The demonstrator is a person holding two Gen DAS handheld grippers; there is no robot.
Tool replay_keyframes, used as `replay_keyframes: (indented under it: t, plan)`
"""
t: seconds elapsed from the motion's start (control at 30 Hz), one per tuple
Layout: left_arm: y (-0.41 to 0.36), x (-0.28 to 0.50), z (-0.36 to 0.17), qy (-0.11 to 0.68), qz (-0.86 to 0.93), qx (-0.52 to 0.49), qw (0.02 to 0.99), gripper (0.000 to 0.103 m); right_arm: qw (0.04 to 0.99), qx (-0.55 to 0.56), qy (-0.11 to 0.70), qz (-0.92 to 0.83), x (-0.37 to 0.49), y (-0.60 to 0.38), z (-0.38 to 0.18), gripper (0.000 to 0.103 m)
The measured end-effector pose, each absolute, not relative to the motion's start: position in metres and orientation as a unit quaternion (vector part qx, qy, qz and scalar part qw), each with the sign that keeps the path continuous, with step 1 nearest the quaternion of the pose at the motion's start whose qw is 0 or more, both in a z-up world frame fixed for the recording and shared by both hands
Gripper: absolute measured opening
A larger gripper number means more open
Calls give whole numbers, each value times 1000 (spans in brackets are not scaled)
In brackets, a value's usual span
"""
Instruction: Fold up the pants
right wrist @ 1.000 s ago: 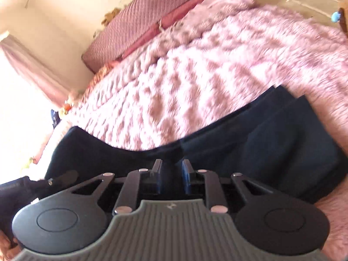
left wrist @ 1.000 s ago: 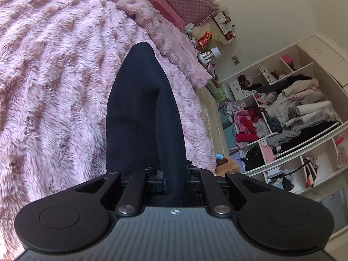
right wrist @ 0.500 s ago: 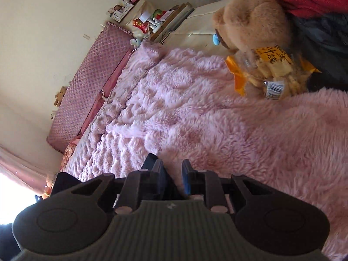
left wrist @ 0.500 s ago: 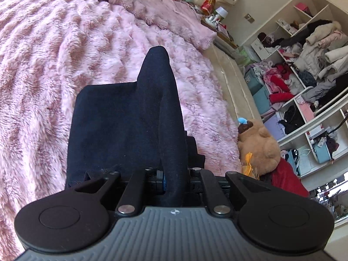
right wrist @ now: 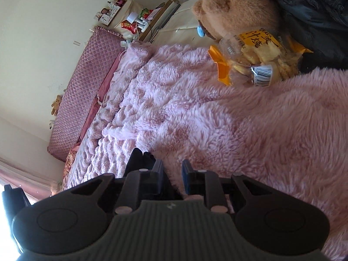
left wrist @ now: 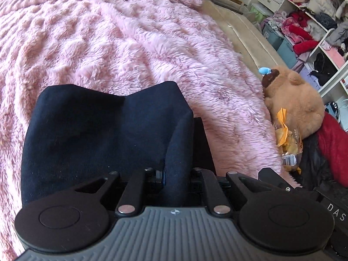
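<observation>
Left tongs (left wrist: 176, 174) pinching navy pants (left wrist: 97, 134), right tongs (right wrist: 173, 174) seemingly too

a home bedroom. a bed (left wrist: 130, 43) covered by a shaggy pink blanket (right wrist: 217, 119), with a quilted pink headboard (right wrist: 87, 91) against a cream wall at its far end. a brown plush bear (left wrist: 293, 100) and a snack packet (right wrist: 256, 58) lie at the bed's edge; open shelves (left wrist: 315, 17) on the right hold heaped clothes.
</observation>
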State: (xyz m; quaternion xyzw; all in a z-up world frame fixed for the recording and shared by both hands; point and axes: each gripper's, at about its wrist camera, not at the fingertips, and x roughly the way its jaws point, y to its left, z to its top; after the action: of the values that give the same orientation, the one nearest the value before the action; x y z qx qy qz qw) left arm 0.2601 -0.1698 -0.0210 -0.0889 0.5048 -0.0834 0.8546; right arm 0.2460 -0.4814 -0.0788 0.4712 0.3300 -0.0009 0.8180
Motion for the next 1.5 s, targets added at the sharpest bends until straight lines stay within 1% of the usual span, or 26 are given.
replay_keyframes:
  t: [0.03,0.07,0.1,0.17,0.2,0.3,0.33,0.4,0.47,0.53,0.57,0.63,0.73,0.87,0.93,0.97,1.0,1.07,1.1,1.17,1.3,1.47,1.5]
  plan:
    - [-173,259,-21,504,-79,-88,856,12,818,471,330,-3,245,-482,-78,16]
    - [-176,259,-20,500,-78,-92,858,15,819,471,328,-6,245,-482,-78,16]
    - [-177,257,-19,496,-81,-97,859,22,820,471,326,-9,244,-482,-77,16]
    - [-185,254,-9,470,-121,-103,868,27,822,470,321,-13,242,-481,-75,16]
    - [-186,251,-4,459,-143,-107,870,31,823,470,320,-13,242,-481,-75,16]
    - [-181,244,17,438,-204,-137,865,33,833,452,318,-25,240,-476,-69,16]
    - [-176,242,25,430,-219,-151,863,35,836,449,315,-22,240,-474,-67,16]
    - [-156,237,41,414,-236,-178,861,42,841,447,305,-9,239,-471,-64,17]
    - [-129,231,55,401,-236,-202,862,44,845,449,291,18,240,-465,-59,18]
    - [-99,226,64,390,-227,-213,866,46,848,444,288,39,242,-457,-55,22]
    - [-83,225,64,390,-219,-214,868,46,850,437,291,46,244,-452,-53,27]
    - [-50,222,57,401,-195,-226,866,46,849,430,297,72,247,-440,-50,29]
    - [-12,219,24,439,-192,-262,838,46,835,450,281,150,250,-423,-46,29]
    - [10,214,-41,440,-248,-346,791,36,826,441,313,159,263,-396,-53,29]
    - [7,211,-67,453,-257,-363,772,33,826,424,345,141,273,-384,-67,28]
    - [5,208,-73,456,-247,-354,778,29,823,420,360,132,278,-382,-76,25]
    - [3,205,-77,457,-241,-344,784,22,823,413,372,119,282,-380,-84,16]
    - [1,196,-84,449,-253,-346,784,22,831,387,388,97,289,-380,-97,0]
    - [1,192,-88,451,-260,-348,779,22,834,385,384,96,294,-382,-103,0]
    - [0,187,-96,462,-258,-354,771,18,832,399,376,85,301,-389,-111,0]
    - [6,180,-109,469,-249,-396,749,13,840,406,356,48,305,-396,-119,0]
    - [19,168,-107,487,-236,-423,727,13,868,372,326,24,302,-392,-107,0]
    - [23,164,-102,488,-235,-424,725,17,867,379,322,23,299,-397,-105,0]
